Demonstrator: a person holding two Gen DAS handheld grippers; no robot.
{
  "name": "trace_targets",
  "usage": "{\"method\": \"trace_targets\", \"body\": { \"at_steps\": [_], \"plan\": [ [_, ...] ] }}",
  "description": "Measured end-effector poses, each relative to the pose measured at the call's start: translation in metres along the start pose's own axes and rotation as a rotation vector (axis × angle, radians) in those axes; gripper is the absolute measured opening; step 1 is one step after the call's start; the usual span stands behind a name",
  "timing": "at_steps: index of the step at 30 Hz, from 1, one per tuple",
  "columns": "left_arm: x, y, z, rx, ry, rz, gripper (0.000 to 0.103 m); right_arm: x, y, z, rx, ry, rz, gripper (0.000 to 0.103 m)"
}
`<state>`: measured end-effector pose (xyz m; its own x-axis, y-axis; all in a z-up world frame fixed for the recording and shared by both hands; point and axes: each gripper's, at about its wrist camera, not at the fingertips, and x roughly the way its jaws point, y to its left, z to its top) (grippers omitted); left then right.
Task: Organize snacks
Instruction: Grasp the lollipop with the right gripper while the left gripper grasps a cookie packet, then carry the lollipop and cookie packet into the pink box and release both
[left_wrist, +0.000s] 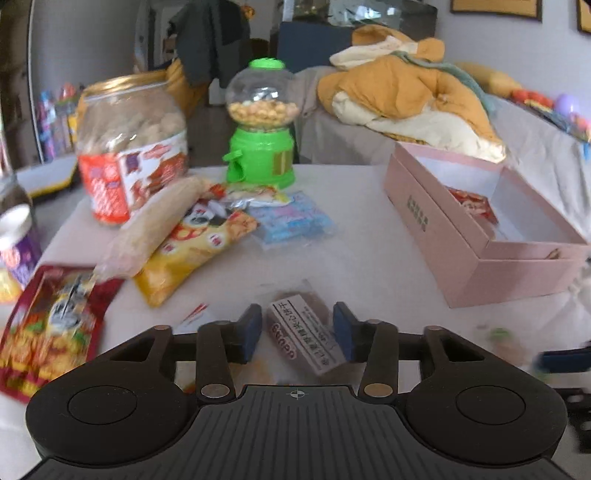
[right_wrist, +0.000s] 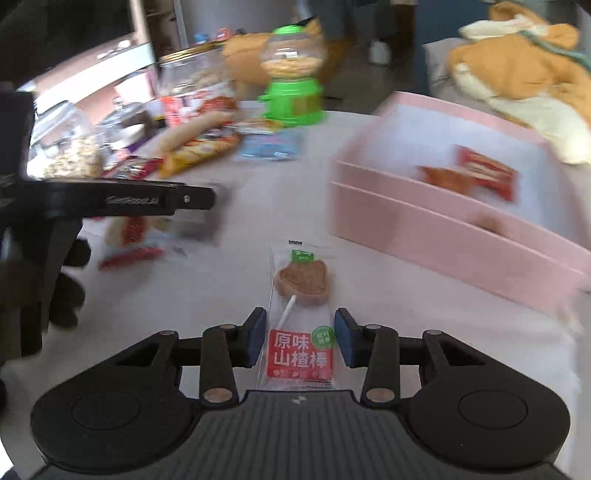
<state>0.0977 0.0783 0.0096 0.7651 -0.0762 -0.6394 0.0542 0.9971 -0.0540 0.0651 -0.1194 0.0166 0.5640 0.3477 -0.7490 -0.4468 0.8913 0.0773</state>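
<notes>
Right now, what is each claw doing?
Left gripper: open around a brown biscuit pack, not clamped.
Right gripper: open around a lollipop pack, not clamped.

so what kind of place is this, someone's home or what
Probably a home living room or bedroom: a rumpled yellow blanket lies behind the white table, dark clothes hang farther back, and framed pictures hang on the wall.

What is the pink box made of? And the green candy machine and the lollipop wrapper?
The pink box looks like matte cardboard: flat stiff walls, sharp folded edges, no shine. The green candy machine looks like glossy plastic, with a see-through globe that could be plastic too, showing the candies inside. The lollipop wrapper looks like thin clear plastic film, since the lollipop shows through it.
</notes>
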Motion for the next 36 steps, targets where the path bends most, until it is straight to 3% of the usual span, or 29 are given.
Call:
{"method": "trace_targets", "body": {
  "at_steps": [1,3,6,10,12,20,21,22,23,29,34,36],
  "plan": [
    [0.003,-0.004,0.001,0.014,0.012,0.006,0.055,-0.005,-0.007,-0.006,0.004,-0.007,-0.019,0.041],
    [0.006,-0.012,0.001,0.046,0.025,0.004,0.055,-0.012,-0.019,-0.015,0.027,-0.023,-0.054,0.042],
    [-0.002,-0.03,-0.005,0.118,0.037,-0.072,0.055,-0.017,-0.028,-0.026,0.042,-0.061,-0.06,0.045],
    [-0.023,-0.057,-0.022,0.246,0.061,-0.158,0.055,-0.014,-0.02,-0.036,0.005,-0.117,-0.111,0.063],
    [-0.033,-0.068,-0.031,0.287,0.067,-0.17,0.055,-0.014,-0.019,-0.038,0.0,-0.134,-0.129,0.064],
    [-0.048,-0.071,-0.043,0.268,0.082,-0.197,0.054,-0.007,-0.032,-0.026,0.084,-0.127,-0.127,0.064],
    [-0.047,-0.07,-0.043,0.268,0.081,-0.195,0.054,-0.004,-0.03,-0.022,0.076,-0.121,-0.133,0.063],
    [-0.047,-0.069,-0.043,0.266,0.082,-0.193,0.054,0.0,-0.028,-0.017,0.059,-0.114,-0.143,0.054],
    [-0.048,-0.07,-0.042,0.264,0.088,-0.188,0.054,0.003,-0.026,-0.013,0.041,-0.108,-0.147,0.037],
    [-0.049,-0.079,-0.035,0.262,0.159,-0.137,0.054,-0.02,-0.025,-0.013,0.065,-0.099,-0.088,0.037],
    [-0.049,-0.076,-0.039,0.227,0.137,-0.136,0.054,-0.049,-0.035,-0.026,0.093,-0.123,-0.084,0.037],
    [-0.052,-0.076,-0.042,0.214,0.116,-0.131,0.042,-0.054,-0.042,-0.03,0.119,-0.122,-0.075,0.037]
  ]
}}
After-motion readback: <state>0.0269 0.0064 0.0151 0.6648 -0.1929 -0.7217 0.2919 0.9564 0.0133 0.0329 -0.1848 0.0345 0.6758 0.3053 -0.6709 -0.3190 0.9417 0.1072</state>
